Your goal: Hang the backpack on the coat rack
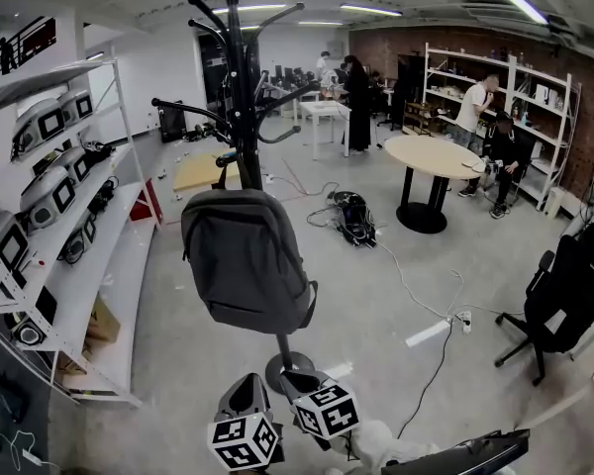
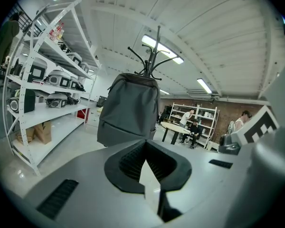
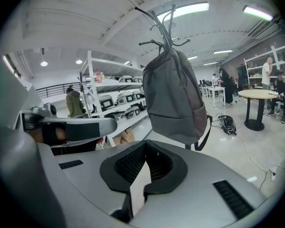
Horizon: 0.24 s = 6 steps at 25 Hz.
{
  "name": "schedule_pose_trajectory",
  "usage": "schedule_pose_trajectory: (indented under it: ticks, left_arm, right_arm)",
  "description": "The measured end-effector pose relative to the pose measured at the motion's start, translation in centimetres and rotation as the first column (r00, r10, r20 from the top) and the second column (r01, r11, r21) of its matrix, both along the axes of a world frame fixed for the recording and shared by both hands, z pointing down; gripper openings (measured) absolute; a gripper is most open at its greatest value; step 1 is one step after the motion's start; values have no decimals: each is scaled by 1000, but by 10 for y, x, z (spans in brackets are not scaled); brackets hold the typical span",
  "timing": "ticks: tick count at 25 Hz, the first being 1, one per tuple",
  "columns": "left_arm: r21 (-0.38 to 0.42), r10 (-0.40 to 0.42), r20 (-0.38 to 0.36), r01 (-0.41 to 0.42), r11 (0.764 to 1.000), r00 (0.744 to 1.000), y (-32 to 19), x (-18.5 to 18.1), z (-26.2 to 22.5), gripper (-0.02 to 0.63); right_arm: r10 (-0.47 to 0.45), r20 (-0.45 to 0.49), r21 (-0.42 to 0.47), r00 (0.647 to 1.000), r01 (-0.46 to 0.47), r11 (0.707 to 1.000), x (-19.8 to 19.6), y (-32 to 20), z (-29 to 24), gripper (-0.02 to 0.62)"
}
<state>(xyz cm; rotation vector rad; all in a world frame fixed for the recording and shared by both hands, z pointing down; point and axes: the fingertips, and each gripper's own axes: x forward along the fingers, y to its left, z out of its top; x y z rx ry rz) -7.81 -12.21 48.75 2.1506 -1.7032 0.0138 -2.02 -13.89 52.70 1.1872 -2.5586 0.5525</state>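
Gray backpack hanging from the black coat rack at centre frame, my left gripper and right gripper both closed and empty at the bottom edge, below it.

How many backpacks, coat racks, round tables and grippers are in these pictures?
Backpacks: 1, the grey backpack, hanging on the rack
Coat racks: 1, the black coat rack
Round tables: 1, the round table
Grippers: 2, the left gripper and the right gripper
Total: 5
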Motion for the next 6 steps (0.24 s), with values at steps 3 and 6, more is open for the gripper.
schedule_pose_trajectory:
  ticks: [3, 6]
  left_arm:
    - [-2, 2, -1, -2, 1000, 1000, 4, 1, 1, 3]
    - [-5, 2, -2, -2, 1000, 1000, 7, 2, 2, 3]
  right_arm:
    - [0, -3, -2, 1000, 0, 1000, 2, 3, 0, 12]
    - [-1, -8, -3, 1000, 1, 1000, 4, 5, 1, 12]
